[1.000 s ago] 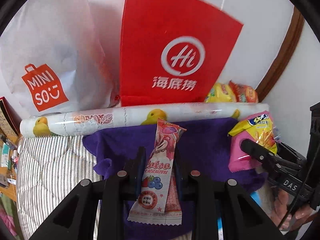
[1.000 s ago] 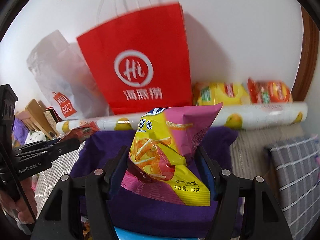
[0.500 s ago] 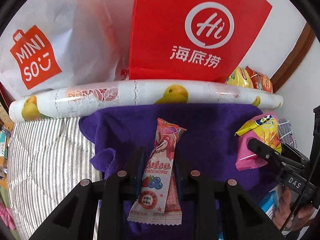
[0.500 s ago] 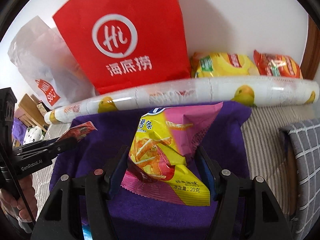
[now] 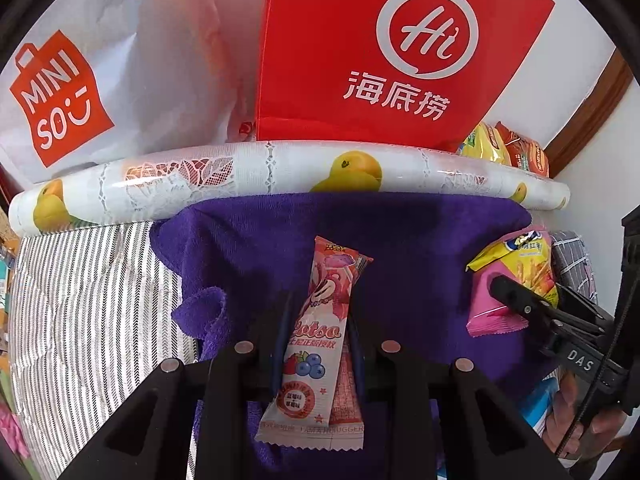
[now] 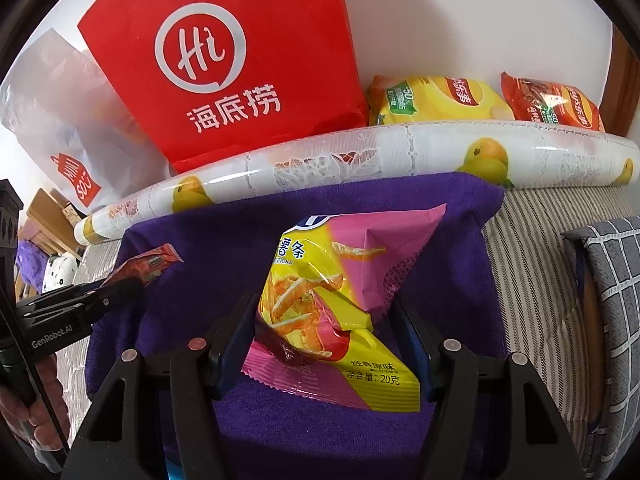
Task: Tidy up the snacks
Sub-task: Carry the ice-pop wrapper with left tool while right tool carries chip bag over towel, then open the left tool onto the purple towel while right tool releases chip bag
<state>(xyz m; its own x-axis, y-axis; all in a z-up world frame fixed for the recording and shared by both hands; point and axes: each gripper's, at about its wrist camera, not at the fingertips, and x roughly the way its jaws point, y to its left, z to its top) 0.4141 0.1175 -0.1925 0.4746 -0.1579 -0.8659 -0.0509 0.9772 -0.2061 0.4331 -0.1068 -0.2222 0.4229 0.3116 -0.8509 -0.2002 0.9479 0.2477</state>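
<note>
My left gripper (image 5: 318, 312) is shut on a long pink Lotso snack bar (image 5: 320, 332) and holds it over a purple towel (image 5: 408, 240). My right gripper (image 6: 326, 316) is shut on a yellow and pink bag of potato sticks (image 6: 336, 300), also above the towel (image 6: 224, 240). The right gripper and its bag (image 5: 516, 276) show at the right of the left wrist view. The left gripper with the bar's tip (image 6: 148, 264) shows at the left of the right wrist view.
A duck-print roll (image 5: 280, 180) lies along the towel's far edge. Behind it stand a red paper bag (image 5: 392, 52), a white Miniso bag (image 5: 80, 80) and two chip bags (image 6: 436, 100). Striped bedding (image 5: 88, 300) lies left; a grey checked cushion (image 6: 612, 300) lies right.
Both grippers have moved forward and tipped down toward the towel with their snacks held. The red bag and the roll appear larger and nearer.
</note>
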